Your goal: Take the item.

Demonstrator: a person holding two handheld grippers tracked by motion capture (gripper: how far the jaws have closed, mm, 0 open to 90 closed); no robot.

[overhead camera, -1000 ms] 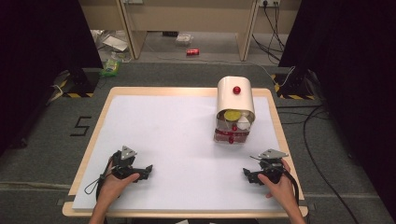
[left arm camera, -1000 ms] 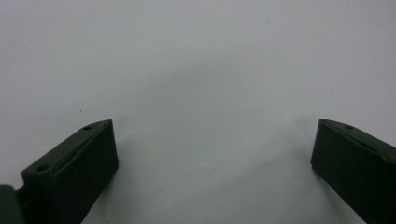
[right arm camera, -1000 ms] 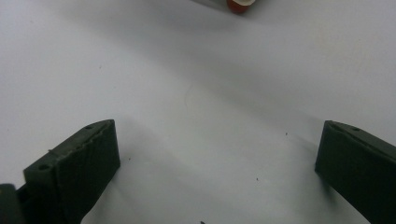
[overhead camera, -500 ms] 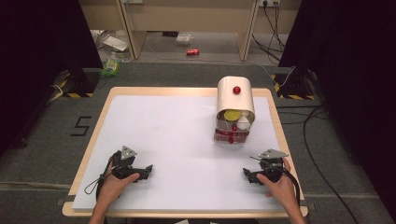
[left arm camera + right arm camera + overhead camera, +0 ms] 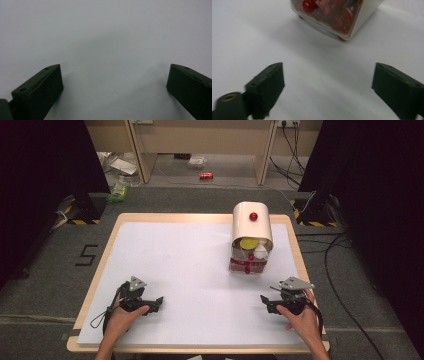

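Note:
A cream bread-bin-like container (image 5: 251, 232) with a red knob (image 5: 253, 216) stands at the table's far right, its front open, with yellow and white items and a red-patterned front panel (image 5: 247, 265) inside. Its lower front corner (image 5: 329, 17) fills the top of the right gripper view. My left gripper (image 5: 159, 300) rests on the white sheet near the front left, jaws wide apart with bare sheet between them (image 5: 113, 82). My right gripper (image 5: 265, 303) rests near the front right, below the container, jaws open and nothing between them (image 5: 327, 82).
The white sheet (image 5: 185, 265) covers a wooden table (image 5: 95, 285). On the floor beyond lie a red can (image 5: 206, 176), a green packet (image 5: 118, 191) and cables (image 5: 295, 140). Dark curtains flank both sides.

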